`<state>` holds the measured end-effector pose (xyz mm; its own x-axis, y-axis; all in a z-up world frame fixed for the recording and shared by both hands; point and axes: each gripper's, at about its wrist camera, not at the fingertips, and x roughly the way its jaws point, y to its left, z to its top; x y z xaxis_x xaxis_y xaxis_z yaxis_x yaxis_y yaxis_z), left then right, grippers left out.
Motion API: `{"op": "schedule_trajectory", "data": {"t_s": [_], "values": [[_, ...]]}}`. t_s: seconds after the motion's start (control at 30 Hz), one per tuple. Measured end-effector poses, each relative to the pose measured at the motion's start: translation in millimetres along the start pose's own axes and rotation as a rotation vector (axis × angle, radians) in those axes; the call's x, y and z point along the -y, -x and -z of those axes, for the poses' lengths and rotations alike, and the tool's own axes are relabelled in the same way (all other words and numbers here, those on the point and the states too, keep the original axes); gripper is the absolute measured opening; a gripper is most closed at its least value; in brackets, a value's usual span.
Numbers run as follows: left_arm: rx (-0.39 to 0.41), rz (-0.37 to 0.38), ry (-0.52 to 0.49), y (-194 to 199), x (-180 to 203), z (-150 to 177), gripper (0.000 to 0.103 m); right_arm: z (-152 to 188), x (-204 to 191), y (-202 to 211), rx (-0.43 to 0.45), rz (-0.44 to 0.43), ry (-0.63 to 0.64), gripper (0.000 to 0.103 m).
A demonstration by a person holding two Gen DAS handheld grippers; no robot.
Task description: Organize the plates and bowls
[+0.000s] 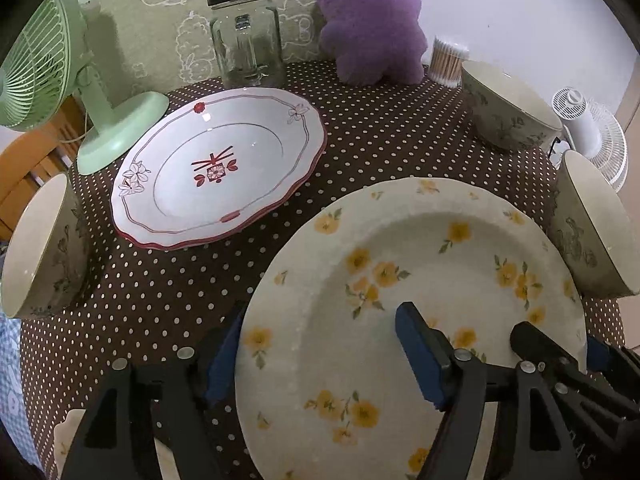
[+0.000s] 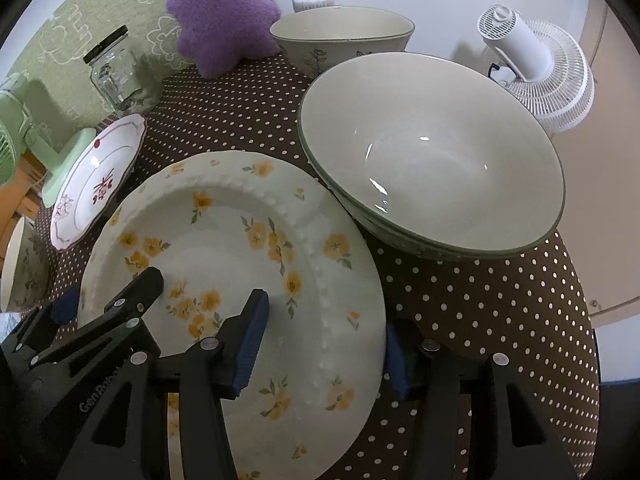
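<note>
Yellow-flowered plate (image 1: 420,280) is shown on the dotted tablecloth (image 1: 168,280), gripped at opposite rims: the left gripper (image 1: 320,360) is clamped on its left rim, the right gripper (image 2: 326,344) on its right rim. A red-patterned plate (image 1: 216,168) lies further left, bowls (image 2: 432,152) further right.
</note>
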<state>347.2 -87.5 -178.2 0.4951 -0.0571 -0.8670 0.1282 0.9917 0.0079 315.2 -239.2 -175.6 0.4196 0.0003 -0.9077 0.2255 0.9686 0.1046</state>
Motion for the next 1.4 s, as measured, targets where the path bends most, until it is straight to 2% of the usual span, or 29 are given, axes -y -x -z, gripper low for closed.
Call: {"op": "schedule_trajectory", "data": {"t_s": [0.1,0.23,0.37,0.73,1.17,1.4], "values": [[-0.014,0.002,-0.002,3,-2,1,0.069,-1,-1,2,0.003,0.010,0.005,0.056],[-0.016,-0.009,-0.022,11,3,4,0.068,-5,-1,9,0.019,0.030,0.017,0.056],[-0.018,0.014,-0.013,21,2,7,0.068,-3,3,16,0.016,0.029,0.011,0.056],[0.038,0.013,-0.010,62,2,11,0.068,7,0,48,0.044,0.036,-0.013,0.056],[0.081,-0.014,0.050,105,-29,38,0.068,33,-24,88,0.090,-0.006,0.032,0.056],[0.059,-0.042,0.084,116,-58,65,0.068,59,-49,100,0.084,-0.026,0.073,0.056]]}}
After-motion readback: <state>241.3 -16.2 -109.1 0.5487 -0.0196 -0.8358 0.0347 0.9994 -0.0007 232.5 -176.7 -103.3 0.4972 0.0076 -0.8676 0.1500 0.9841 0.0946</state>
